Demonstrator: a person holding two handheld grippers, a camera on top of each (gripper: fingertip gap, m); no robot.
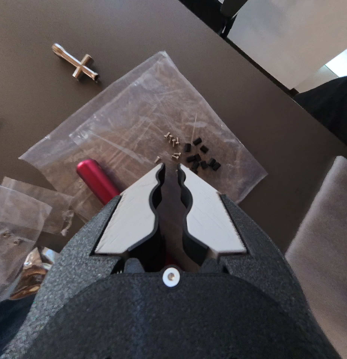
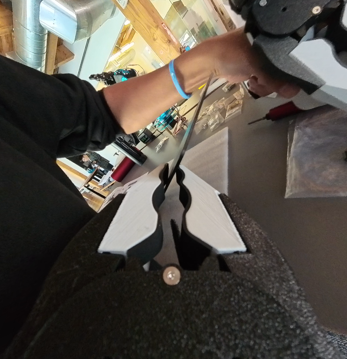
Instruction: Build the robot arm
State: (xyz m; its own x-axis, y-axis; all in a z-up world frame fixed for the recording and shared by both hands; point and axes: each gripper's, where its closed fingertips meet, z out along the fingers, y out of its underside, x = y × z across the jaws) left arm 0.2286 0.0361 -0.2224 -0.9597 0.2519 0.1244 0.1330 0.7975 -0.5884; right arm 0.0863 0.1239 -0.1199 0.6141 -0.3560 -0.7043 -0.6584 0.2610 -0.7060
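Observation:
My left gripper (image 1: 171, 165) hovers low over a clear plastic bag (image 1: 139, 116) on a dark table (image 1: 52, 29). Its jaws stand a narrow gap apart with nothing visible between them. Just past the tips lie several small silver screws (image 1: 172, 140) and several small black pieces (image 1: 201, 159). A red-handled screwdriver (image 1: 97, 180) lies under the gripper and also shows in the right wrist view (image 2: 283, 112). My right gripper (image 2: 171, 172) is shut on a thin black flat plate (image 2: 190, 128), seen edge-on and pointing up and away.
A silver cross-shaped wrench (image 1: 79, 64) lies at the far left. Smaller clear bags (image 1: 23, 213) lie at the left edge. A grey chair (image 1: 324, 233) stands to the right. A person's bare forearm with a blue wristband (image 2: 176, 79) crosses the right view. Several small bags (image 2: 217, 114) lie farther off. There is about 20 cm between the tips of the two grippers. The red-handled screwdriver (image 1: 97, 180) is about 6 cm from my left fingertips and 25 cm from my right.

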